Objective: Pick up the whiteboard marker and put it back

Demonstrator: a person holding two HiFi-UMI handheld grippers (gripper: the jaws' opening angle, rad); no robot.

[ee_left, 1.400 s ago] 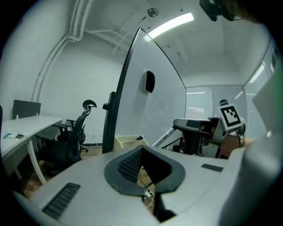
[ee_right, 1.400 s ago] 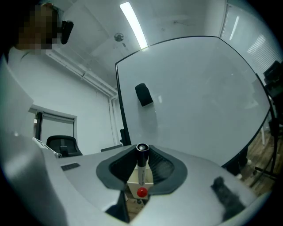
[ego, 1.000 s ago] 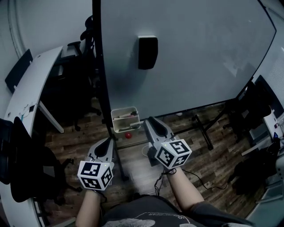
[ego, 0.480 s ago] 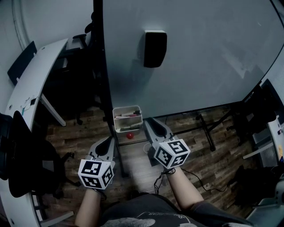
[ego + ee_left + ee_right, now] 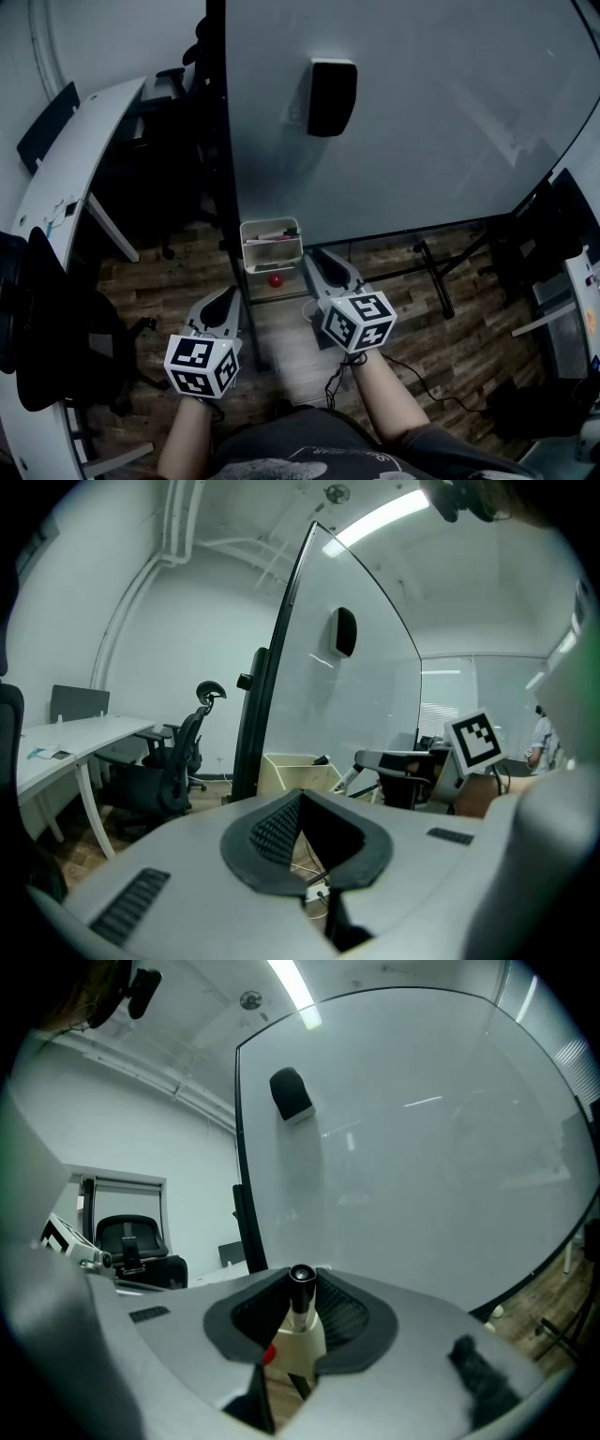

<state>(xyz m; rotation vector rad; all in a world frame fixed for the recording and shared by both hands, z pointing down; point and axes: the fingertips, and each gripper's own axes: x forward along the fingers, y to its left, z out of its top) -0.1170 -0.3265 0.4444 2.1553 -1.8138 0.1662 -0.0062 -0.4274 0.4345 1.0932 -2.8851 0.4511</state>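
My right gripper (image 5: 322, 259) is shut on a whiteboard marker (image 5: 301, 1294), whose black end points out between the pads. It hangs just right of a cream tray (image 5: 272, 246) fixed to the whiteboard stand, with several markers lying in it. In the right gripper view the tray (image 5: 300, 1348) shows straight ahead below the marker tip. My left gripper (image 5: 228, 298) is lower left of the tray, its pads together with nothing in them (image 5: 300, 799). The marker itself is hidden in the head view.
The large whiteboard (image 5: 422, 112) stands ahead with a black eraser (image 5: 332, 97) stuck on it. A red ball (image 5: 275, 279) lies on the floor under the tray. At the left are a white desk (image 5: 66, 178) and dark office chairs (image 5: 56, 347); cables run across the wood floor.
My right gripper has sunk a little with the marker in it. The left gripper has stayed put. The head view has shifted, so the eraser and tray sit further right.
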